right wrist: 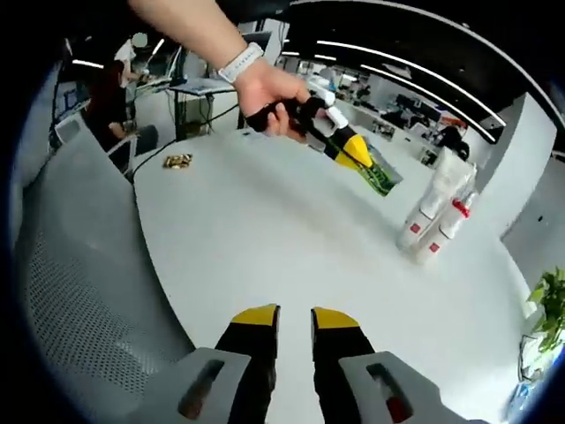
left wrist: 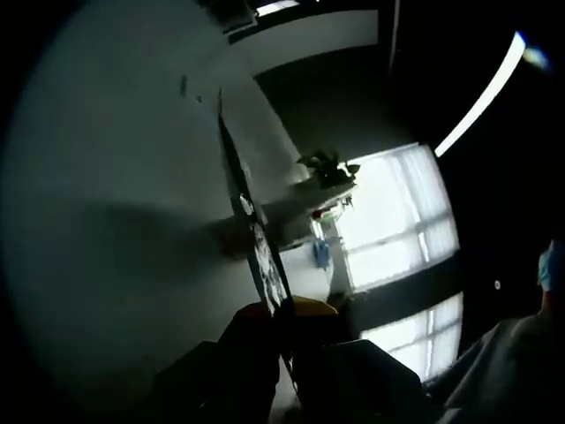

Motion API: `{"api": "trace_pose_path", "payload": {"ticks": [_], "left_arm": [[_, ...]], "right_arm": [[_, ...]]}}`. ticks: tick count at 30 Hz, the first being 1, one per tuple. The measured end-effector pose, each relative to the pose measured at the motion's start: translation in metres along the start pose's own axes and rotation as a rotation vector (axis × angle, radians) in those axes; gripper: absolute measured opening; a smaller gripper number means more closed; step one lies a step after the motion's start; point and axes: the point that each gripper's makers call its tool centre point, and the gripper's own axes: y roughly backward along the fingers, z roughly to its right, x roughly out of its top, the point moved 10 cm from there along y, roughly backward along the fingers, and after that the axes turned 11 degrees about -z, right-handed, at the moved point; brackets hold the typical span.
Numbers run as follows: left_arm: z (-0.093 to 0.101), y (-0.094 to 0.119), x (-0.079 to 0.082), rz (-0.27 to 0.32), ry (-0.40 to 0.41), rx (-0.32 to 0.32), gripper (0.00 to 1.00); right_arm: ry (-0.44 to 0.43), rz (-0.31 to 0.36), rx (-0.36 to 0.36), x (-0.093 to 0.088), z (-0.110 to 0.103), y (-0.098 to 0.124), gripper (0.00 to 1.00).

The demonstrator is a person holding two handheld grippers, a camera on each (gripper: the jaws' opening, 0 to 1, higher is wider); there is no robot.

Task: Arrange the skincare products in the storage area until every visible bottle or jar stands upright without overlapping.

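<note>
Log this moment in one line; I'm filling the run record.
left tongs: raised above table, state unclear | right tongs: open, empty, over white table | white bottles: clustered at far edge, untouched

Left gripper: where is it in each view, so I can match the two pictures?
Left gripper view: the left gripper rises from bottom centre, jaws shut on a flat patterned packet.
Right gripper view: top centre, held in a person's hand.
Shared landmark: the potted plant, centre-right in the left gripper view, right edge in the right gripper view.
</note>
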Motion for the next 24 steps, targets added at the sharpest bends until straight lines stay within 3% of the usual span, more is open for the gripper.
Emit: {"api": "trace_pose_path", "payload": {"ticks": [2,5,7,8,10,15,24], "left_arm": [[-0.002,-0.005,0.004,-0.006,0.001,-0.001,0.00],[-0.005,-0.013,0.008,-0.016,0.000,0.001,0.00],[-0.007,-0.018,0.012,-0.023,-0.002,-0.002,0.00],[-0.008,-0.021,0.014,-0.026,0.002,-0.002,0.00],[-0.011,-0.025,0.016,-0.028,0.004,-0.003,0.00],[-0.017,-0.038,0.022,-0.050,-0.016,0.007,0.00],[-0.033,-0.050,0.022,-0.086,-0.006,0.048,0.00]], "right_arm": [[-0.003,-0.024,0.001,-0.001,0.002,-0.001,0.15],[0.022,0.037,-0.040,0.004,0.002,0.003,0.07],[0.079,0.008,-0.149,0.004,0.005,-0.001,0.00],[0.065,-0.030,-0.202,0.001,0.008,-0.004,0.00],[-0.003,0.045,-0.109,0.003,0.005,-0.002,0.00],[0.060,0.031,-0.101,0.003,0.002,-0.001,0.00],[0.051,0.008,-0.106,0.001,0.003,-0.002,0.00]]}}
